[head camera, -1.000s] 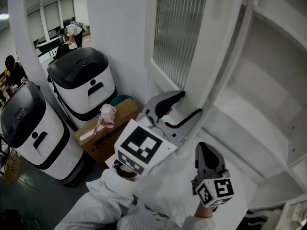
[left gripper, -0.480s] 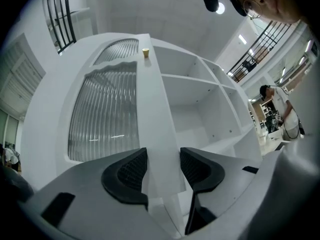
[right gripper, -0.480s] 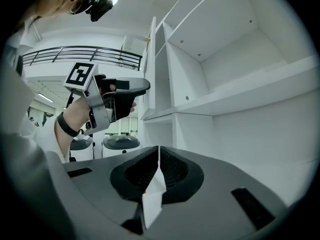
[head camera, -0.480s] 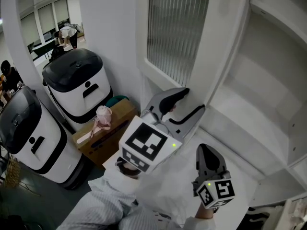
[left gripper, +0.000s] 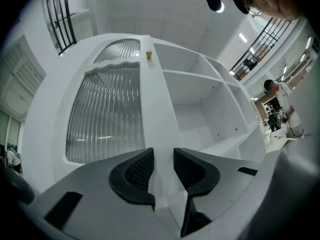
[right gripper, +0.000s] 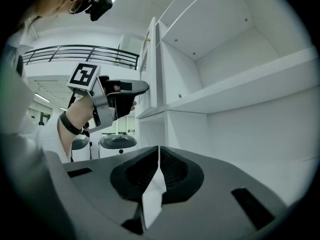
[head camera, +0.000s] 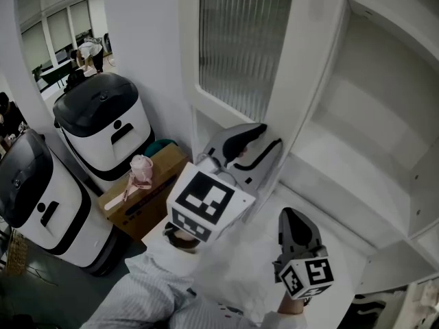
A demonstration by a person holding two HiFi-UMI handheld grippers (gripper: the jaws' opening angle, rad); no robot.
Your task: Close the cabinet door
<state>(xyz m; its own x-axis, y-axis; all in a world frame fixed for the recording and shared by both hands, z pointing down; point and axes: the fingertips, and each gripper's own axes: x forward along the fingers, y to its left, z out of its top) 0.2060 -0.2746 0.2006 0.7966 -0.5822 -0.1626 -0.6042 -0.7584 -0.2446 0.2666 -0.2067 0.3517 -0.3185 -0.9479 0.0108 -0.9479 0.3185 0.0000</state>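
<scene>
The white cabinet door with a ribbed glass panel stands open, hinged away from the empty white shelves. My left gripper straddles the door's free edge low down. In the left gripper view that edge runs up between the two jaws of the left gripper, which are closing; the pads sit close beside it and show no clear press. A small wooden knob is near the door's top. My right gripper hangs lower, in front of the shelves, shut and empty.
Two white bins with black lids stand left of the door. A cardboard box with a pink item on it sits between them and the cabinet. People are far back at the left.
The left gripper's jaws have narrowed from wide open around the door's edge. The door and gripper have shifted slightly left in the head view. The right gripper has hardly moved.
</scene>
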